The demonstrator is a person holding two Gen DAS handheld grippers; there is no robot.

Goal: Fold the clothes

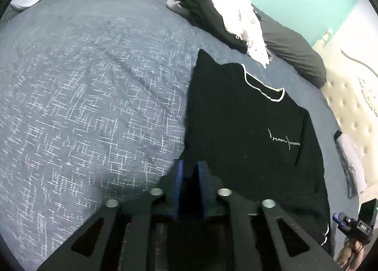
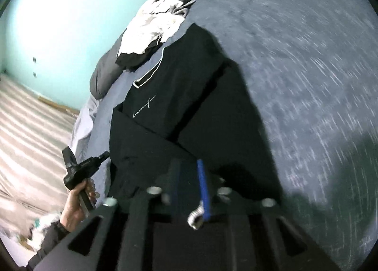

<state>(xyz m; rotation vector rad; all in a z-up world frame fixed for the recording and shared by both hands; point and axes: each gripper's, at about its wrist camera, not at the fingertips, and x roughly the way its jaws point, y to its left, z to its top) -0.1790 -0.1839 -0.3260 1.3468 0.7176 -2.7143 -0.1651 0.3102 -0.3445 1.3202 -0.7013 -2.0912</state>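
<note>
A bed [image 1: 82,105] under a blue-grey woven cover fills both views, with a pale turquoise wall behind it. A black shirt [image 1: 248,133] with white collar trim and small white script on the chest lies flat near one side edge of the bed, its sides folded inward. Farther up that edge, a heap of black and white clothes [image 1: 219,18] rests against a dark grey pillow [image 1: 295,51]. The left gripper [image 1: 190,176] hangs over the shirt's hem, jaws slightly parted, nothing clamped. The right gripper [image 2: 189,176] is likewise a little open over the black cloth, gripping nothing.
</note>
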